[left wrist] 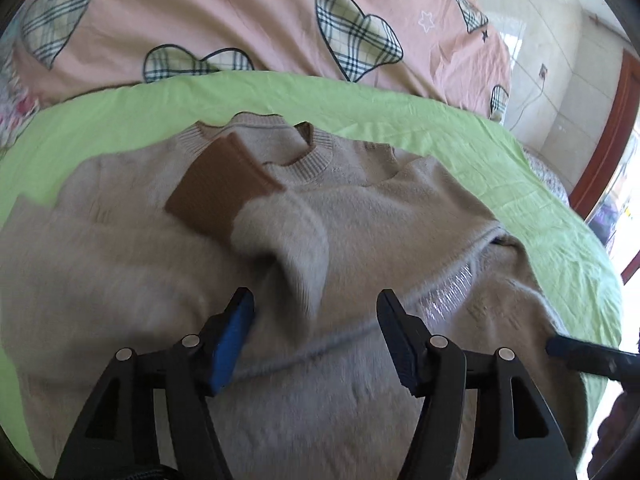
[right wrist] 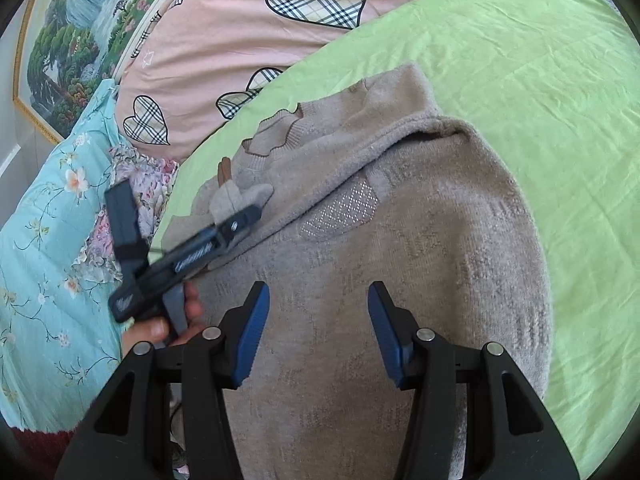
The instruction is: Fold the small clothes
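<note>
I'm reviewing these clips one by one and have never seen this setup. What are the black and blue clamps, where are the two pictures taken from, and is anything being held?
No robot here: a person carries a hand-held tool in each hand, each ending in two-fingered tongs with blue pads. Each picture comes from a camera on one tool, looking along its fingers.

The left tongs and the right tongs both stand open and hold nothing. In the right view you also see the person's left hand gripping the other tool.

A beige sweater lies on a green sheet, one sleeve with a brown cuff folded across its chest. Behind is a pink quilt printed with plaid hearts.
</note>
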Action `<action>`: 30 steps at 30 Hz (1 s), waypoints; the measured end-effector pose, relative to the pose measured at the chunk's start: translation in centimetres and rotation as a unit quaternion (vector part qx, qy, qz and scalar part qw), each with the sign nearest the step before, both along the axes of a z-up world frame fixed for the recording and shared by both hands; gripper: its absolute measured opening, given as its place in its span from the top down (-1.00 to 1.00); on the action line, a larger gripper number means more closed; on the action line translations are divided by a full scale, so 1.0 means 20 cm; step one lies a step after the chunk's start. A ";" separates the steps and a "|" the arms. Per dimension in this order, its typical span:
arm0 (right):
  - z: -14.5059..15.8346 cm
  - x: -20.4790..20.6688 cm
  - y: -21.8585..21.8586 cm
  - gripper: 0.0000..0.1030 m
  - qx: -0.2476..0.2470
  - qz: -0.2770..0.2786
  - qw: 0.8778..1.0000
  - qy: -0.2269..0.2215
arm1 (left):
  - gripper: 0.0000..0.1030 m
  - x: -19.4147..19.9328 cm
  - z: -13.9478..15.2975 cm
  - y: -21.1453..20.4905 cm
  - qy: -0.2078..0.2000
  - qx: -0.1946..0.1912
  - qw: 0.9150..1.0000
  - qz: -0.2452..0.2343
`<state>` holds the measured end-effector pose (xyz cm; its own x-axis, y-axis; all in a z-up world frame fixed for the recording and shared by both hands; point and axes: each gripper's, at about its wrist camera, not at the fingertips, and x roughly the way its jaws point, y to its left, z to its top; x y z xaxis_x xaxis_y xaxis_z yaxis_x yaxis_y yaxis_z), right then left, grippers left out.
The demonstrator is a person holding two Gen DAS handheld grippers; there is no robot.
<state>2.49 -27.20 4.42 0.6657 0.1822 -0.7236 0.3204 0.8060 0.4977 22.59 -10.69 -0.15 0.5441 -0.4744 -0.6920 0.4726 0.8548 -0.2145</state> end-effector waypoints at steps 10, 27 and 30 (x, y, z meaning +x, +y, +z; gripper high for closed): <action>0.05 0.35 0.11 -0.02 -0.036 0.064 0.997 -0.010 | -0.26 -0.21 0.07 0.67 -0.020 0.033 0.988 0.146; -0.14 1.26 0.37 0.83 -0.031 0.220 0.975 0.014 | -0.29 0.01 -0.11 0.91 0.043 0.077 0.974 0.210; -0.01 1.14 0.24 0.83 -0.012 0.164 0.985 -0.043 | -0.29 0.05 -0.10 0.89 0.039 0.086 0.973 0.209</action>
<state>25.33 -22.45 4.19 0.6324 0.3819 -0.6739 -0.0023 0.8709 0.4914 23.64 7.01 -2.10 0.6072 -0.0963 -0.7887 0.0647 0.9953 -0.0717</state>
